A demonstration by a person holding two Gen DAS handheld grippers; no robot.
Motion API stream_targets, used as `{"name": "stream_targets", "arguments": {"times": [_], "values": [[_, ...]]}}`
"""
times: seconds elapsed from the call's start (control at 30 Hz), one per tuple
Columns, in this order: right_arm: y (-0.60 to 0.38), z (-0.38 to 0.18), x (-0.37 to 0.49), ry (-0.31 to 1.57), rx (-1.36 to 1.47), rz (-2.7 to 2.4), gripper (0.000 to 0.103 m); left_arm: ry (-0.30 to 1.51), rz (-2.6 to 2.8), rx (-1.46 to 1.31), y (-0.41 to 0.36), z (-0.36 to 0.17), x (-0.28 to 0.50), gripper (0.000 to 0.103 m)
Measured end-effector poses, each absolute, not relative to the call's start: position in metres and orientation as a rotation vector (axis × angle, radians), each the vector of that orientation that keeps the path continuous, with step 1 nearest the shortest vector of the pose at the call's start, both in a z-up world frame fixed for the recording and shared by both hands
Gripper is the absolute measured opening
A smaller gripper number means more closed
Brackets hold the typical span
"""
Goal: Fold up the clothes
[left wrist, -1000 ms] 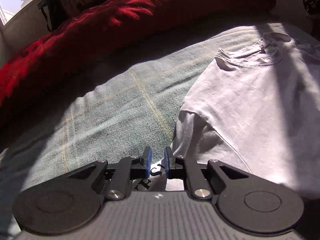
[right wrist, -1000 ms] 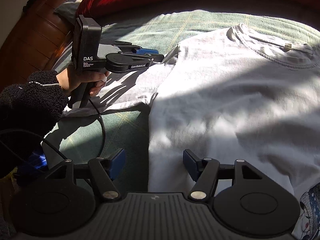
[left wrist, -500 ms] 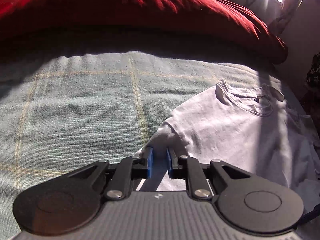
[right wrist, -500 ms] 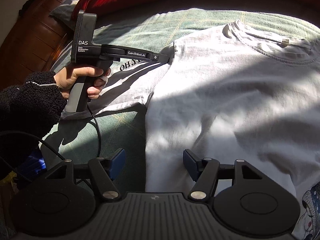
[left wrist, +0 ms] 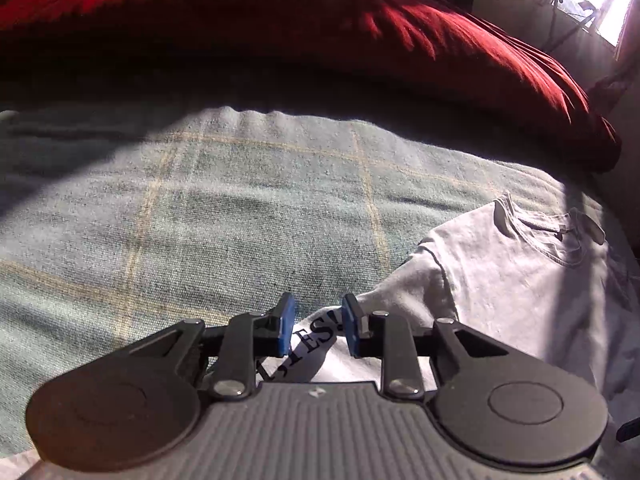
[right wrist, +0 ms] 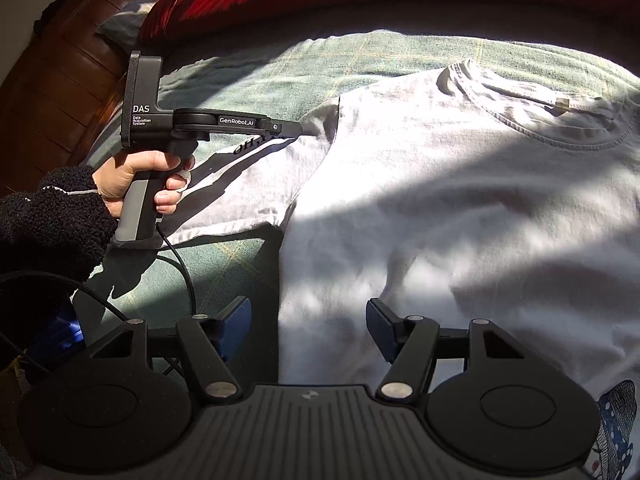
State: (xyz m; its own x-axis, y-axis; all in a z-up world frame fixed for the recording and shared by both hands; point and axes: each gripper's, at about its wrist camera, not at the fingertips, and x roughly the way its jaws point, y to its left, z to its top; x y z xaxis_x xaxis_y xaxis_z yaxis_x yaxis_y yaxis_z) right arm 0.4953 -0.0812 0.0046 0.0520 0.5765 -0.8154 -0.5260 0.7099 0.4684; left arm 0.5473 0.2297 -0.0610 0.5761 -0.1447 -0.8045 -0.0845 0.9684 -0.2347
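On green blanket point(right wrist: 248, 68), white T-shirt point(right wrist: 460, 208), left tool point(left wrist: 314, 330) parted over sleeve point(right wrist: 256, 184)

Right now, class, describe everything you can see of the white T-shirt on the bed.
The T-shirt is white, soft cotton by its look, lying flat and slightly wrinkled on a green checked blanket. It has a ribbed round collar with a small label inside. Its sleeve, bearing dark lettering, is spread sideways, and the left hand-held gripper, now open, sits over it. A printed picture shows near the hem.

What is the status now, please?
Left gripper open over sleeve. Right gripper open at white T-shirt side edge. Nothing in the way.
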Motion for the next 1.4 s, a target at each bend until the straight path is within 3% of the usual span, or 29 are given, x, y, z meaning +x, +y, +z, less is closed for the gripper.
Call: {"name": "stream_targets", "arguments": {"times": [0.07,0.2,0.53,0.73,0.9,1.27,1.4], "values": [[-0.08,0.006,0.496,1.265,0.035,0.838,0.068,0.95,-0.033,-0.274,0.233,-0.056,0.543,0.026],[-0.077,0.006,0.496,1.27,0.019,0.84,0.068,0.997,-0.17,-0.28,0.218,-0.054,0.527,0.045],[-0.051,0.031,0.542,1.15,-0.116,0.932,0.066,0.986,-0.094,-0.256,0.225,-0.055,0.491,0.046],[0.001,0.03,0.615,1.039,-0.325,1.005,0.041,0.977,0.046,-0.329,0.251,-0.063,0.469,0.046],[0.066,-0.004,0.658,0.996,-0.465,1.047,0.029,0.944,0.061,-0.344,0.25,-0.066,0.464,0.051],[0.102,-0.051,0.641,0.892,-0.739,1.197,0.029,0.915,0.063,-0.386,0.252,-0.069,0.46,0.053],[0.101,-0.059,0.632,0.843,-0.842,1.22,0.035,0.918,0.056,-0.365,0.251,-0.07,0.461,0.054]]}}
